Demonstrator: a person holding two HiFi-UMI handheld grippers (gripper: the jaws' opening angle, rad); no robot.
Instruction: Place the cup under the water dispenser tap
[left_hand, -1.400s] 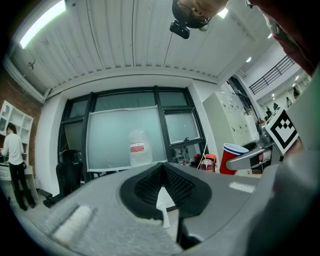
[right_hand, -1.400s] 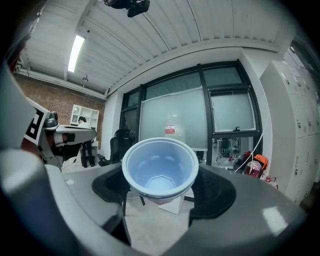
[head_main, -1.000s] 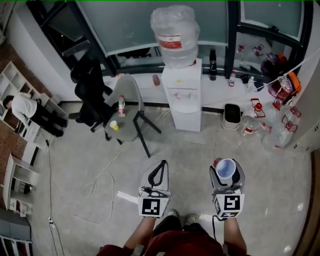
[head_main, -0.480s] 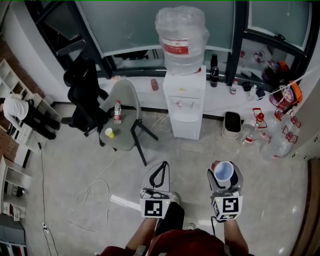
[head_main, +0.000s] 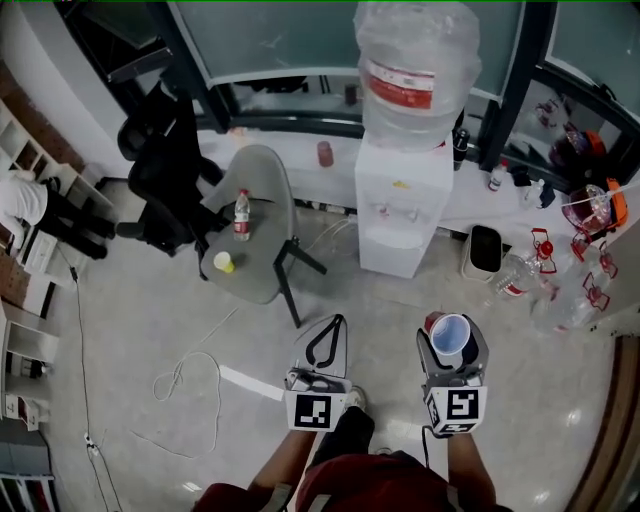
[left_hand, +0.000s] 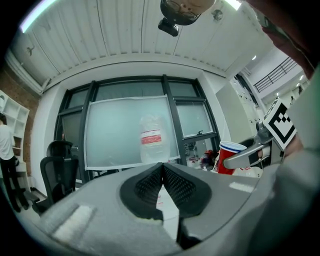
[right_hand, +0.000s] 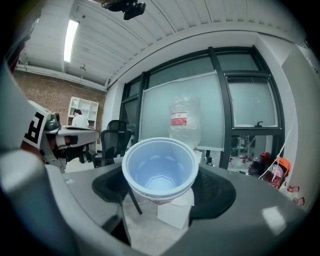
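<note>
Across the floor (head_main: 150, 320) stands the dispenser (head_main: 400, 205): carry the cup (right_hand: 160, 167) level, right gripper (head_main: 453, 345) pinching it, left gripper (head_main: 322, 342) with fingers together.

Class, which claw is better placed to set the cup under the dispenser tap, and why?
Right: the right claw holds the cup upright, with the water dispenser ahead; the left claw is shut, empty.

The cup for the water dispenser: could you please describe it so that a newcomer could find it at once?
Find the white water dispenser with the big bottle on top. In front of it, the right gripper holds the cup in its jaws. It is red outside and pale inside, unlike the small yellow object on the grey chair.
</note>
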